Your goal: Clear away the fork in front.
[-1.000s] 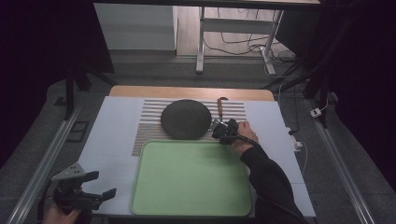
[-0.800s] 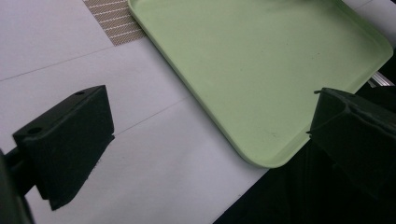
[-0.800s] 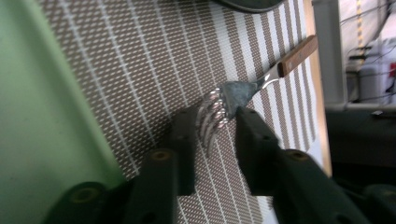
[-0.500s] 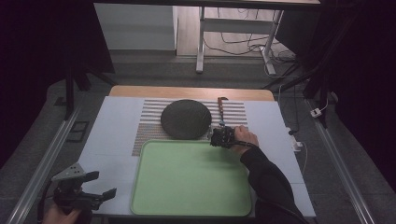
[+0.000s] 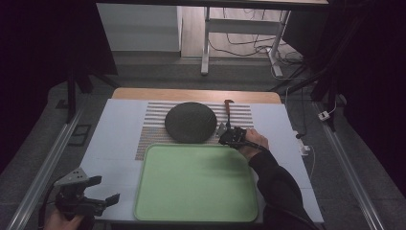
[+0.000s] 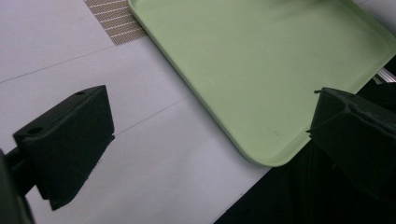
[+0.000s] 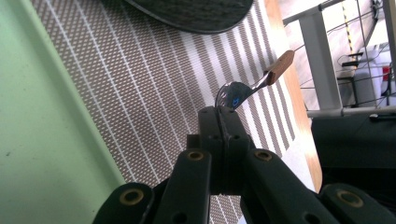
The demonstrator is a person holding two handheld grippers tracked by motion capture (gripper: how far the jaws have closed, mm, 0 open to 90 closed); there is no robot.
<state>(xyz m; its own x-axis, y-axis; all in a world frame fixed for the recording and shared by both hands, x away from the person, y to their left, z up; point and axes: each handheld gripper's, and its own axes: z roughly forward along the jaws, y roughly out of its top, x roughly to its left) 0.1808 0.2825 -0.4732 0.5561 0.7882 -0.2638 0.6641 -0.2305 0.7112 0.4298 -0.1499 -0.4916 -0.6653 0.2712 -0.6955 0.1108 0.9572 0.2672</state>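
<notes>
**A:** Start at the left. What is down in that corner?

**B:** The left gripper (image 5: 103,190), held in a hand (image 5: 60,221) over the near left corner of the pale table (image 5: 115,139). Its jaws stand wide apart with nothing between them. In the left gripper view the bare table top lies between the two black jaws, and the near corner of the green tray (image 6: 261,70) reaches in from the upper right.

**A:** And next to it?

**B:** The green tray (image 5: 196,179) lies flat in the middle of the near half of the table, with nothing on it. Just behind it is a striped mat (image 5: 153,132), and on the mat sits a dark round plate (image 5: 190,121), close to the tray's far edge.

**A:** Then the right side?

**B:** The right gripper (image 5: 226,136) is over the mat, just past the tray's far right corner, beside the plate's right edge, held by a hand (image 5: 253,143) in a dark sleeve (image 5: 277,187). Its jaws are pressed together on a spoon (image 5: 229,115). In the right gripper view the metal bowl of the spoon (image 7: 236,95) sits at the jaw tips, pinched at its near edge, and the wooden handle points away toward the far edge of the table.

**A:** Does the spoon touch the mat?

**B:** I cannot tell; it lies low over the stripes, to the right of the plate.
</notes>
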